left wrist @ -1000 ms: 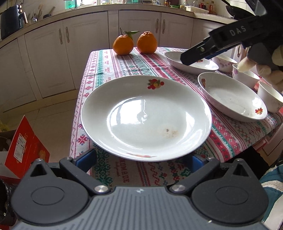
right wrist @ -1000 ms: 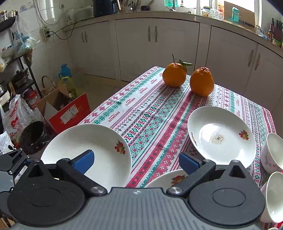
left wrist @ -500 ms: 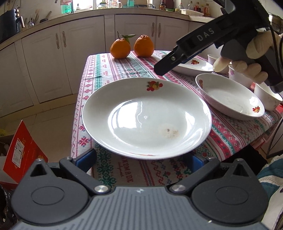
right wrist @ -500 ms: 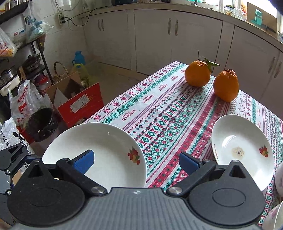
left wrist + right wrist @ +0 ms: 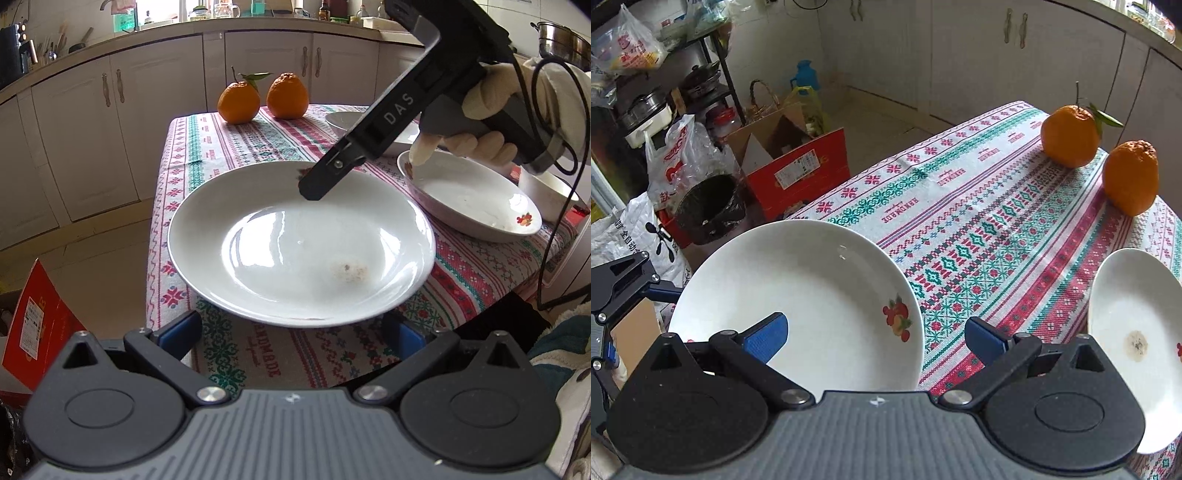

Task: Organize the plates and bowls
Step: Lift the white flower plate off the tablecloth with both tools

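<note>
A large white plate [image 5: 301, 243] with a fruit motif and a brown stain lies at the near corner of the table, overhanging its edge. My left gripper [image 5: 291, 328] is open, and the plate's near rim sits just ahead of and above its blue pads [image 5: 181, 328]. My right gripper [image 5: 875, 332] is also open and hovers over the same plate [image 5: 798, 306]. One pad is above the plate's inside, the other above the tablecloth past its rim. In the left wrist view one right finger [image 5: 317, 184] points down at the far rim.
Two more white plates [image 5: 469, 199] [image 5: 343, 118] and a bowl [image 5: 546, 192] sit to the right on the patterned tablecloth [image 5: 979, 221]. Two oranges [image 5: 1069, 136] [image 5: 1130, 177] stand at the far end. A red carton [image 5: 798, 173] and a black bin [image 5: 709, 210] are on the floor.
The right gripper has swung left and down from over the far plates to above the big plate. The left gripper has stayed at the plate's near rim.
</note>
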Demonstrator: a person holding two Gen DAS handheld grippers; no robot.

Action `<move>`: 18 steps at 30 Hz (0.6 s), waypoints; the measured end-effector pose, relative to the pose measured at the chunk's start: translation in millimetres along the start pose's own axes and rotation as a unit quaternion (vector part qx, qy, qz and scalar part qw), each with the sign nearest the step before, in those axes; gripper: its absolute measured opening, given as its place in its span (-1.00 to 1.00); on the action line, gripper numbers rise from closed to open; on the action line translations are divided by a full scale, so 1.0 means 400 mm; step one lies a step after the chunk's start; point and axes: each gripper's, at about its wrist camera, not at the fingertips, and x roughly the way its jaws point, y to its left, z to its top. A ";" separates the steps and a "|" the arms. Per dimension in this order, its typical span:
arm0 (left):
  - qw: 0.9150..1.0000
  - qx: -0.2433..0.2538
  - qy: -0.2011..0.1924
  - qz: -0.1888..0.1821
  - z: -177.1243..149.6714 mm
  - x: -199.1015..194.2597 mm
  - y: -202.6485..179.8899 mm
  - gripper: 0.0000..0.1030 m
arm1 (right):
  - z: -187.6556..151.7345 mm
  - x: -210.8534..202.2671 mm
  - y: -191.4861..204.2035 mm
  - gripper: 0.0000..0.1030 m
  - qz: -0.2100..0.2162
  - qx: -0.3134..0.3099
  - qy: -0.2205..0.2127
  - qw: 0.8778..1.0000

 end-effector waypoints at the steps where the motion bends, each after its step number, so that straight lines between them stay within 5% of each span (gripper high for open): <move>1: 1.000 0.001 -0.001 -0.002 0.001 0.000 0.002 0.99 | 0.001 0.005 -0.003 1.00 0.008 0.000 0.003 1.000; 5: 1.000 -0.008 -0.007 -0.019 0.004 -0.001 0.015 0.99 | 0.011 0.021 -0.012 0.99 0.039 0.000 0.010 0.999; 18: 0.999 0.016 -0.003 -0.032 0.016 0.005 0.012 0.95 | 0.028 0.049 -0.043 0.46 0.080 0.013 0.029 0.996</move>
